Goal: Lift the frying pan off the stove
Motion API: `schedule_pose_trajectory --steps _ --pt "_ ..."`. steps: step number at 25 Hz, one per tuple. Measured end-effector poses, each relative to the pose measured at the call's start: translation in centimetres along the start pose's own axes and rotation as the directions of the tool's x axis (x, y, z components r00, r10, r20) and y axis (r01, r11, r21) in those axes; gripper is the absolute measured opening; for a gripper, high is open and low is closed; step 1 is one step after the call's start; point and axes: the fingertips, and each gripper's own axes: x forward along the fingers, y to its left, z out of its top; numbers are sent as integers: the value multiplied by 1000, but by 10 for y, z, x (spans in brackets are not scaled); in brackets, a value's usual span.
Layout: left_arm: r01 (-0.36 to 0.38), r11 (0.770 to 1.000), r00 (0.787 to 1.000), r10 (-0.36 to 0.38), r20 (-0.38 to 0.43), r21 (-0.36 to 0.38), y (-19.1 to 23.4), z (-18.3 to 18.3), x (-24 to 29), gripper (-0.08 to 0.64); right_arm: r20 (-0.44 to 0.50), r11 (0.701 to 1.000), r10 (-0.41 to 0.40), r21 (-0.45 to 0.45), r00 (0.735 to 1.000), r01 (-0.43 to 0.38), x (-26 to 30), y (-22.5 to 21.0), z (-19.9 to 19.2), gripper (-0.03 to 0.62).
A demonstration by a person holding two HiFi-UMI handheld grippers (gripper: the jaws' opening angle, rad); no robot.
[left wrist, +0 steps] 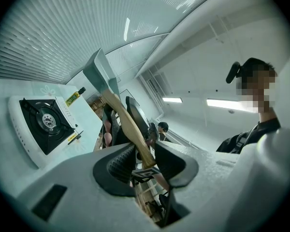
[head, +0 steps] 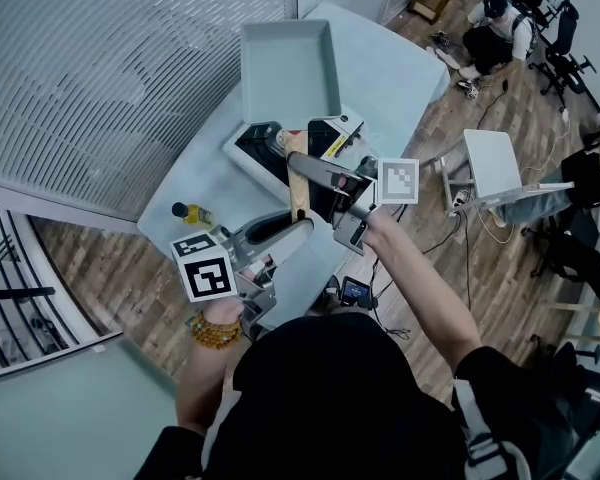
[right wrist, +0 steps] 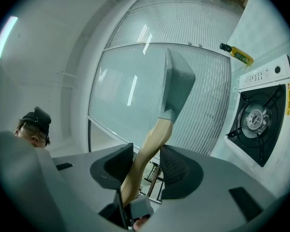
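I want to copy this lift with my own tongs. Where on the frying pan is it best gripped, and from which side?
Grip the wooden handle, coming in from its free end, opposite the frying pan body. It is long, narrow and sticks straight out, so jaws close across it easily. The left gripper and right gripper both clamp it that way.

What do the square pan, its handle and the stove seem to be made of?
The pan looks like coated metal: matte grey, evenly coloured, with thin straight walls. The handle looks like wood: pale tan, smooth and slightly shiny. The stove has a glossy white casing, probably painted metal, and a black burner top whose material I cannot tell.
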Motion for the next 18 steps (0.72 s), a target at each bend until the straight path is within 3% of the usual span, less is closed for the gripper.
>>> schedule_pose_trajectory --steps 8,18 --pt "12 1000 1000 -12 4 -10 -2 3 5 132 11 1000 -8 10 1000 8 -4 1 5 161" --pt "17 999 1000 -17 0 -50 35 6 19 132 13 998 -47 38 999 46 -10 -45 19 164"
